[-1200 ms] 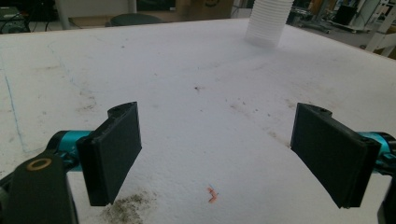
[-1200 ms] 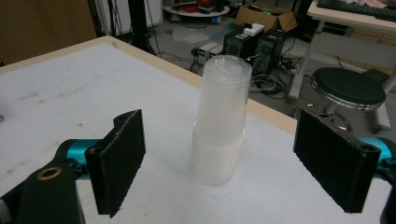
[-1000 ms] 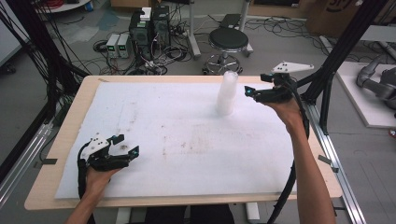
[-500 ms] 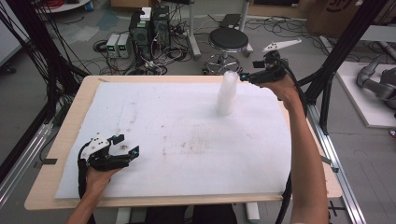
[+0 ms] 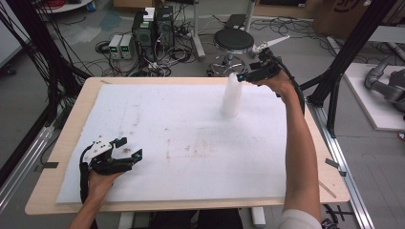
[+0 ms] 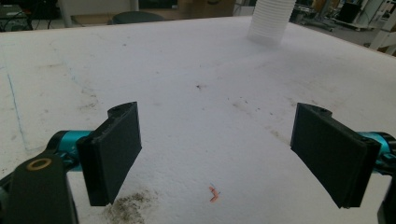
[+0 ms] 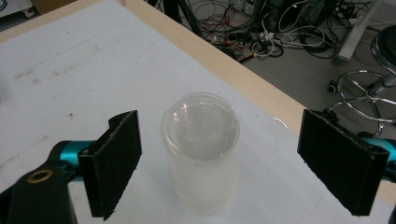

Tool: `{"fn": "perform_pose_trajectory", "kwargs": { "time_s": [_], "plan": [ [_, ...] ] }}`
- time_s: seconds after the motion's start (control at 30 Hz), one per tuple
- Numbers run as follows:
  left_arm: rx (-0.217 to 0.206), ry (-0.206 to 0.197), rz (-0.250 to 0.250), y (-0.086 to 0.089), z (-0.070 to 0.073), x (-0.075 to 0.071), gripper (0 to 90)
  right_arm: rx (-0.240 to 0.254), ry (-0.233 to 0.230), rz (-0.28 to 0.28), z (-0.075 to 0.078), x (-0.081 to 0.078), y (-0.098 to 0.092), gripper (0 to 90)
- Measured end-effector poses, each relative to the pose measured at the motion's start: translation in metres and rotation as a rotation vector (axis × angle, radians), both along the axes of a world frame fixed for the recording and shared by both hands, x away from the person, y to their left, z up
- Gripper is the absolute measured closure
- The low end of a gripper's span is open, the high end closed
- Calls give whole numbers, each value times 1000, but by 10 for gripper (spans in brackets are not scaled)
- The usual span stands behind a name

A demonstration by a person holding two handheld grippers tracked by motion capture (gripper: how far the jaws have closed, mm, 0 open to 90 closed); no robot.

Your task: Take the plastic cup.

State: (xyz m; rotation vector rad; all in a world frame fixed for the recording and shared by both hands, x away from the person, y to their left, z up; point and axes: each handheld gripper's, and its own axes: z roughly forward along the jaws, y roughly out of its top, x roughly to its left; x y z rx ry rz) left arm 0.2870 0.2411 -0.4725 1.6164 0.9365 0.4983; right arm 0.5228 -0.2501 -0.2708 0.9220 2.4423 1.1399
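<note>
— Upper right of the high view?
— Right gripper (image 5: 242,76), jaws spread wide, hovering just above a white stack of cups (image 5: 231,98) — standing upright on the white foam mat (image 5: 191,143), near its far edge.
— Lower left?
— Left gripper (image 5: 128,148), jaws also wide, holding nothing, low over the mat. Well apart from the stack — seen at upper right of its own view (image 6: 271,21).

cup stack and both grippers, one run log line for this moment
cup stack: upright, far right of foam | right gripper: open above stack top, not touching | left gripper: open, near-left on foam mat
</note>
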Motion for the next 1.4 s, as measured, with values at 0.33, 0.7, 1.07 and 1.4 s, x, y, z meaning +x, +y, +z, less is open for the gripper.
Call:
{"fn": "perform_pose_trajectory", "kwargs": {
  "time_s": [0.33, 0.7, 1.07, 1.4],
  "plan": [
    [8, 7, -3, -1, 0, 1, 161, -39, 40, 24, -20, 14, 17, 137],
    [20, 6, -5, -2, 0, 1, 161, -98, 92, 18, -36, 21, 32, 164],
    [20, 15, -6, -2, 0, 1, 161, -153, 126, 8, -42, 23, 36, 291],
    [22, 14, -4, -2, 0, 1, 161, -169, 136, 13, -44, 23, 39, 347]
  ]
}}
